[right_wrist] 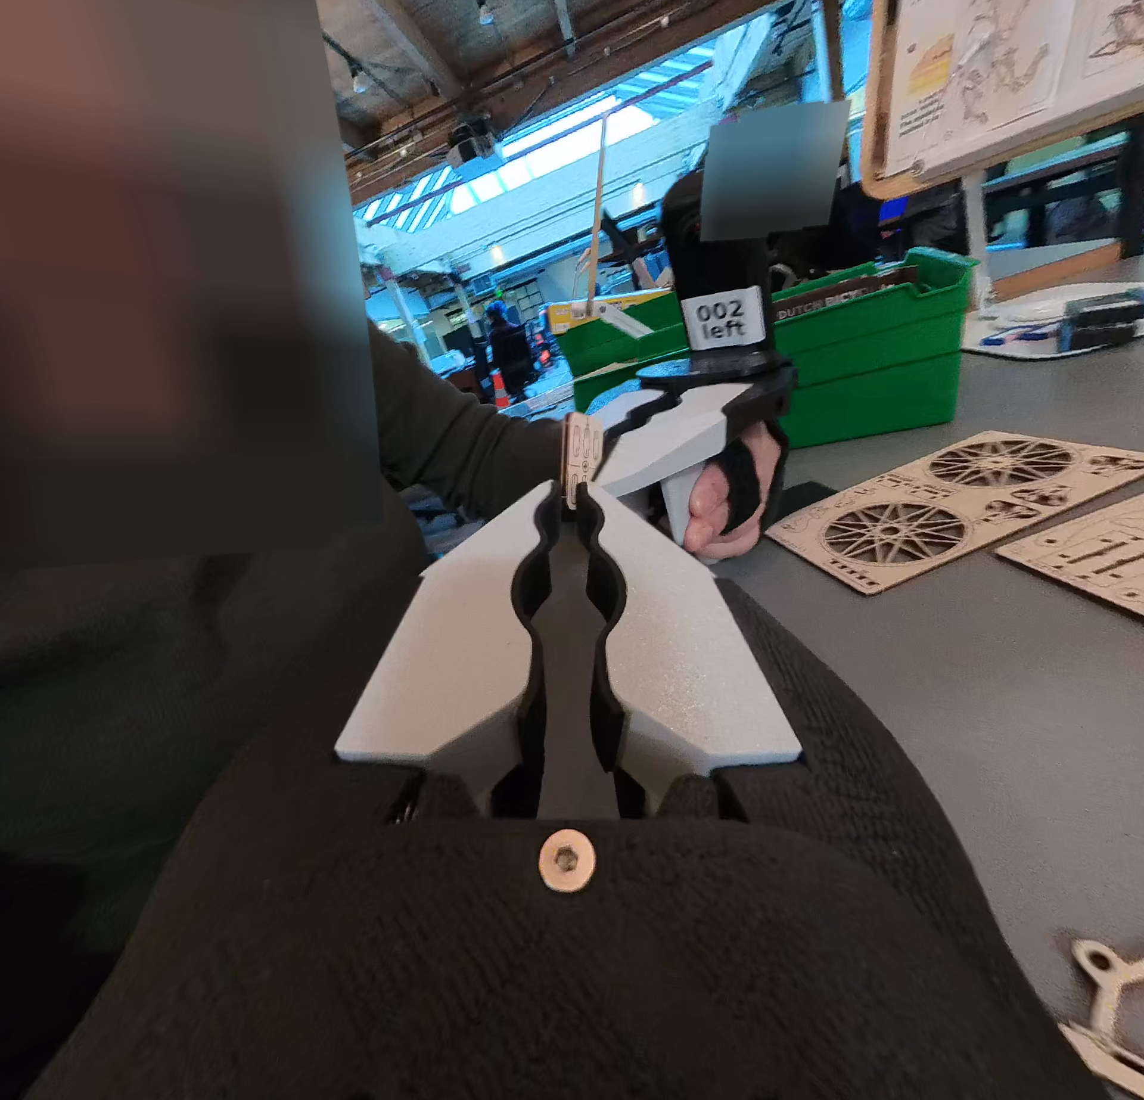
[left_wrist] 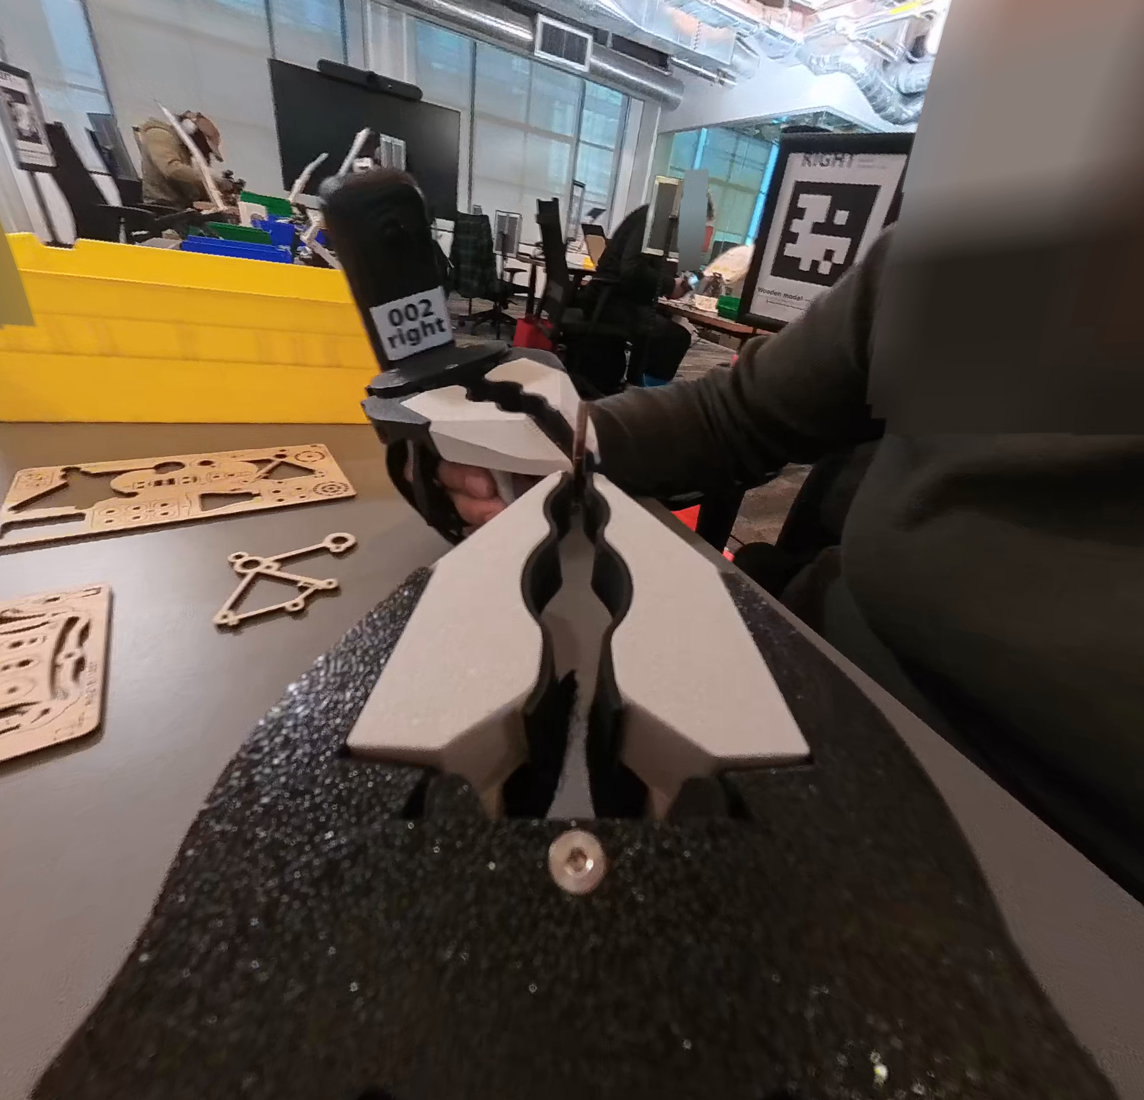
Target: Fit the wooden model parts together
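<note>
Both grippers meet tip to tip above the table's near edge, in front of the person's dark sleeve. A small flat wooden part (right_wrist: 582, 451) with cut slots stands upright between them. In the left wrist view it shows edge-on as a thin dark strip (left_wrist: 580, 445). My left gripper (left_wrist: 576, 491) is shut on its lower end; it also shows in the right wrist view (right_wrist: 603, 451). My right gripper (right_wrist: 572, 504) is shut on the same part from the opposite side; it also shows in the left wrist view (left_wrist: 572, 454). Whether this is one part or two joined, I cannot tell.
On the dark table (left_wrist: 186, 730) lie punched wooden sheets (left_wrist: 179, 488), a loose triangular frame piece (left_wrist: 278, 581) and another sheet (left_wrist: 49, 668). Wheel-pattern sheets (right_wrist: 928, 513) lie right. A yellow bin (left_wrist: 173, 340), a green bin (right_wrist: 866, 352) and an instruction board (right_wrist: 990, 49) stand behind. Only a small space, under 4 cm, lies between the two pairs of fingers.
</note>
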### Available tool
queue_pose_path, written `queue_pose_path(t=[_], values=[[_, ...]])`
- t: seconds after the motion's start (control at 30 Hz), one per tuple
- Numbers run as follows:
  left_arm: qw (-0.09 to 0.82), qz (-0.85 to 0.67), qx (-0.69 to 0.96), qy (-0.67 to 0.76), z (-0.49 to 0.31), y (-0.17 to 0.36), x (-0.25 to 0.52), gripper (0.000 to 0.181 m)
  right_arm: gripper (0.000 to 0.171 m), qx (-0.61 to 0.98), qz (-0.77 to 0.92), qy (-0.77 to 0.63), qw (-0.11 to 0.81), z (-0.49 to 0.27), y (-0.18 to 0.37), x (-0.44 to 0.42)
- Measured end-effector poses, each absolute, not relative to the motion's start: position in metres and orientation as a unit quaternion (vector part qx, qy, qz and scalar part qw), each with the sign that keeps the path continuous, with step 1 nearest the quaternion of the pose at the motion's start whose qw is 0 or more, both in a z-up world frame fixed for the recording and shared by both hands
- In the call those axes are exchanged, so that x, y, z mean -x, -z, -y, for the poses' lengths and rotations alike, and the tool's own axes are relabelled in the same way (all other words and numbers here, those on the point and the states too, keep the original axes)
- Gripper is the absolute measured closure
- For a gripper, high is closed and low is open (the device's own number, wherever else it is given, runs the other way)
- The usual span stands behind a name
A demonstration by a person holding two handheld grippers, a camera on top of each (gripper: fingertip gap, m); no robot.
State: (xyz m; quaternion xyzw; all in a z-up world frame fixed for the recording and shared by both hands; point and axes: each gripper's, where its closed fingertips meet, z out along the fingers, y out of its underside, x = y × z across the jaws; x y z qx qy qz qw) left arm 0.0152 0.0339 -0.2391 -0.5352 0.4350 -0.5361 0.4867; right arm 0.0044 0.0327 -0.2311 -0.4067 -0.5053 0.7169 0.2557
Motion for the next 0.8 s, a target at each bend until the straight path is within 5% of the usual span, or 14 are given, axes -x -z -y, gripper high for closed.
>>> queue_pose_path(t=[0.27,0.8], values=[[0.513,-0.343,0.616,0.489,-0.073,0.246,-0.003,0.181,0.170,0.487,0.510,-0.563,0.431,-0.076,0.240,0.008],[0.518,-0.312,0.650,0.460,-0.086,0.253,0.000,0.180,0.164,0.521,0.495,-0.531,0.448,-0.091,0.248,0.010]])
